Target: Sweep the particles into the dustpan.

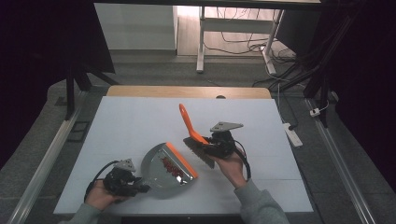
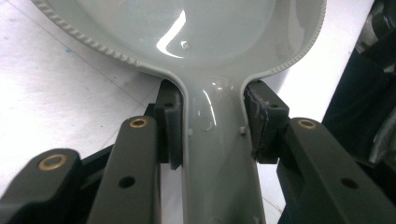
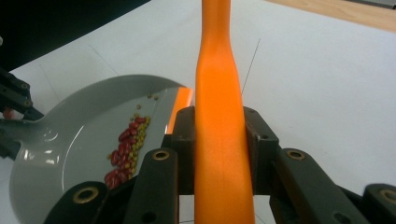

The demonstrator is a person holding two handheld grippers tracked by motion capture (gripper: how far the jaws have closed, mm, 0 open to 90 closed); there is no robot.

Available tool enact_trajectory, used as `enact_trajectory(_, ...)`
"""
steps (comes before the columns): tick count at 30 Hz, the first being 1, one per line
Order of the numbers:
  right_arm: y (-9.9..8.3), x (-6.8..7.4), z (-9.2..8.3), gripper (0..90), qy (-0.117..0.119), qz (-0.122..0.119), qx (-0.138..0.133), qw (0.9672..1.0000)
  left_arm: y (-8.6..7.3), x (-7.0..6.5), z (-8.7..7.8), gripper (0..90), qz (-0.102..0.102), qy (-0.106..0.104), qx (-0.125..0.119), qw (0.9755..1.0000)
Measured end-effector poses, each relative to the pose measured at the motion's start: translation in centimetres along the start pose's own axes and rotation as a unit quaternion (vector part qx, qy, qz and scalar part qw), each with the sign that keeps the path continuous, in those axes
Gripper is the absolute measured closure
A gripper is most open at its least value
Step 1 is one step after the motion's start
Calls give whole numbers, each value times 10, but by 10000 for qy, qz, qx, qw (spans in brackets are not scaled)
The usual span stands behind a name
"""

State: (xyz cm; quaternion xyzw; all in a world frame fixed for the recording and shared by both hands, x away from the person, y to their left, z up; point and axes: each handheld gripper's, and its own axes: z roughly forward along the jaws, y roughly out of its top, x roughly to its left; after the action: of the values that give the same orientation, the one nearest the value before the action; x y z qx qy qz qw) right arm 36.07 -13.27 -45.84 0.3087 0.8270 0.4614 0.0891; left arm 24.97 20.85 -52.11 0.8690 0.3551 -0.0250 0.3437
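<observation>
Nearest the near edge of the surface (image 1: pixel 140 116): left tongs (image 1: pixel 140 188) clamped on the handle of the grey dustpan (image 1: pixel 161 170), pads pressing both sides of the handle where it widens into the pan. Little room behind these tongs before the surface's near edge. Dustpan lying with its long axis running from the left tongs up and to the right, orange lip (image 1: pixel 183 160) at the far end, mouth facing the right tongs. Red and green beans (image 1: pixel 171 167) heaped inside the pan just behind the lip.

Just past the lip: right tongs (image 1: pixel 205 143) gripping the orange brush (image 1: pixel 189 123) low on its handle, pads tight on both sides. Dark bristles (image 1: pixel 198 152) just below those tongs, close to the lip; touching or not, cannot tell. Brush handle slanting away from the right tongs, up and to the left.

Beyond both tongs: broad bare surface to the far wooden edge, with open room left and right as well.
</observation>
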Motion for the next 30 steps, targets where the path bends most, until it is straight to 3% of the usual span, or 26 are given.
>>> enact_trajectory(11, -8, -12, -30, 705, -21, -96, -74, 9999, -4, 2, -4, 616, -319, 126, -268, 9991)
enact_trajectory(22, -21, -23, -48, 705, -9, -170, 53, 9998, -11, 4, -12, 615, -774, 447, -632, 9940)
enact_trajectory(30, -27, -27, -56, 705, -57, -154, 103, 9998, -14, 4, -14, 615, -846, 495, -694, 9928)
